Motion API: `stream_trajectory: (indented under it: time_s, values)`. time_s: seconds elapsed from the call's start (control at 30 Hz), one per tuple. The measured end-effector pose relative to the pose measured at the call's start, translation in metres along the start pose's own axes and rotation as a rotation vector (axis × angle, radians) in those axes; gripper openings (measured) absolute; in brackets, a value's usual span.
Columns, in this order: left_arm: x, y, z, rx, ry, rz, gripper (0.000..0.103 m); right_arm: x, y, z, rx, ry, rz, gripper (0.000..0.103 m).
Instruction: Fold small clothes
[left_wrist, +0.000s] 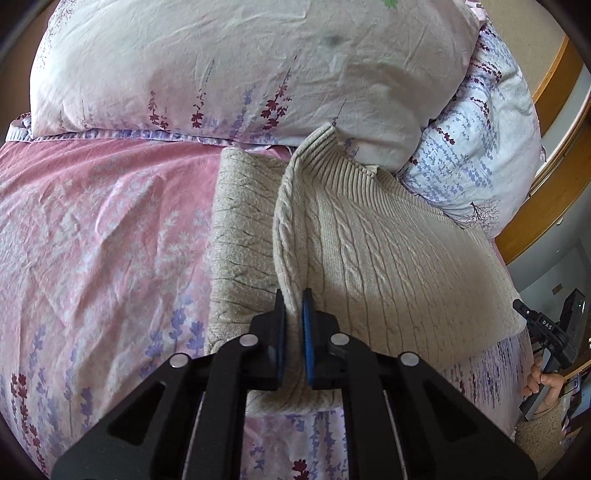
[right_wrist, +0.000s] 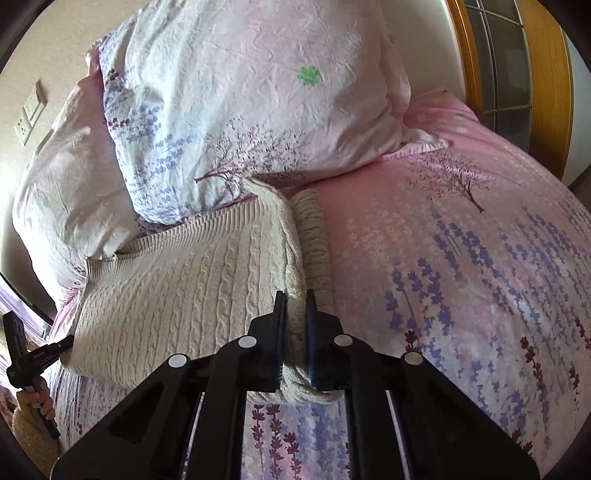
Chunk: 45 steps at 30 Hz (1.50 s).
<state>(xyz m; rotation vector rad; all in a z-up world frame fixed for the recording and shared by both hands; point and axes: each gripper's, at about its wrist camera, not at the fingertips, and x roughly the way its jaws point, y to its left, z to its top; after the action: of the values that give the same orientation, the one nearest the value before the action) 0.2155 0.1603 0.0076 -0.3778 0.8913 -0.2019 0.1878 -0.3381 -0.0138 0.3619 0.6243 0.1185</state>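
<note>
A beige cable-knit sweater lies folded on the pink floral bed, its ribbed hem against the pillows. A folded layer stands up as a ridge along its left edge in the left wrist view. My left gripper is shut on this ridge near the front edge. In the right wrist view the sweater lies to the left, and my right gripper is shut on its thick folded right edge. The other gripper shows at the sweater's far left corner, and likewise at the right in the left wrist view.
Two floral pillows lie right behind the sweater. The pink floral bedspread stretches to the sides. A wooden frame stands past the bed at the back right.
</note>
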Motion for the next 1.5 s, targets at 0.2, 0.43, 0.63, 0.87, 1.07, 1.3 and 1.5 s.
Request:
stream_trajectory:
  time_s: [0.2, 0.43, 0.63, 0.87, 1.07, 1.3, 1.5]
  values:
    - [-0.027, 0.014, -0.001, -0.022, -0.027, -0.065, 0.007, -0.016, -0.004, -0.004, 0.01, -0.025, -0.005, 0.01]
    - [-0.005, 0.023, -0.009, -0.048, 0.007, -0.032, 0.011, 0.014, -0.013, -0.016, 0.027, 0.07, -0.101, 0.011]
    - [-0.017, 0.021, -0.004, -0.061, -0.037, -0.066, 0.034, -0.004, 0.011, -0.004, -0.029, 0.009, -0.165, 0.041]
    - [-0.027, 0.032, 0.015, -0.117, -0.061, -0.036, 0.057, 0.011, 0.078, 0.005, -0.209, 0.009, -0.108, 0.059]
    - [-0.007, 0.042, 0.024, -0.178, -0.015, -0.037, 0.067, 0.052, 0.115, -0.001, -0.277, 0.083, -0.102, 0.059]
    - [0.012, 0.049, 0.03, -0.256, 0.01, -0.124, 0.074, 0.074, 0.124, -0.008, -0.309, 0.129, -0.156, 0.061]
    - [0.025, 0.043, 0.039, -0.292, 0.016, -0.19, 0.074, 0.076, 0.123, -0.004, -0.305, 0.138, -0.143, 0.062]
